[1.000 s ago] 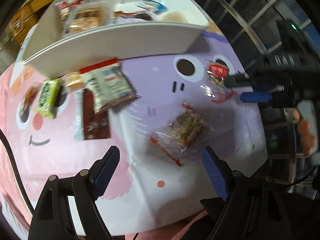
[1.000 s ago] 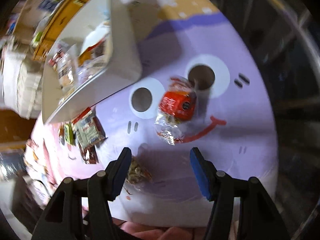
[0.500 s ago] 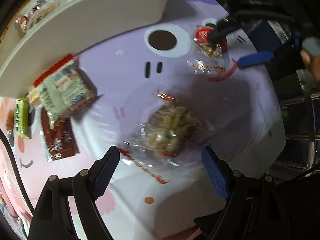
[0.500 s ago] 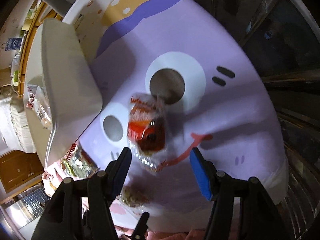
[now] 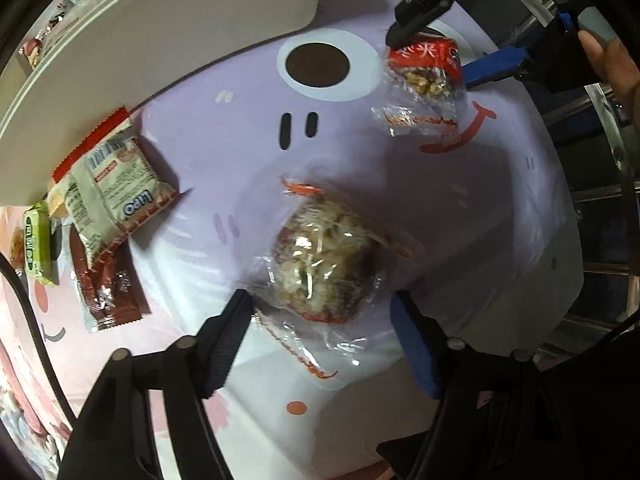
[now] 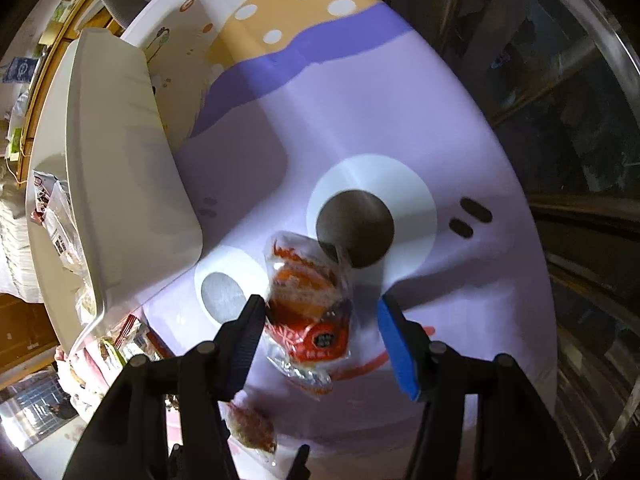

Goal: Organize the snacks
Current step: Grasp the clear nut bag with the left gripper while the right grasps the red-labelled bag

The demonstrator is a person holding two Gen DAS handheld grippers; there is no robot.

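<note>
A clear-wrapped rice-crisp snack (image 5: pixel 324 268) lies on the purple cartoon tablecloth (image 5: pixel 240 120). My left gripper (image 5: pixel 320 320) points down over it with the snack between its closing jaws. The pads do not press on it. A red-and-clear snack packet (image 6: pixel 308 312) lies beside the printed eye. My right gripper (image 6: pixel 324 332) straddles this packet as its jaws close: the black finger (image 6: pixel 252 328) touches the wrapper and the blue pad (image 6: pixel 396 340) stands apart. In the left wrist view the right gripper (image 5: pixel 444 40) flanks that red packet (image 5: pixel 424 68).
A white tray (image 5: pixel 160 40) holding snacks stands at the back left, also seen as the white tray (image 6: pixel 120 160). Beside it lie a cream-and-red packet (image 5: pixel 112 184), a brown packet (image 5: pixel 108 292) and a green bar (image 5: pixel 38 248). The table's edge runs along the right.
Both grippers have come down closer to the cloth, each now straddling its own packet. Both pairs of jaws stand narrower than before.
</note>
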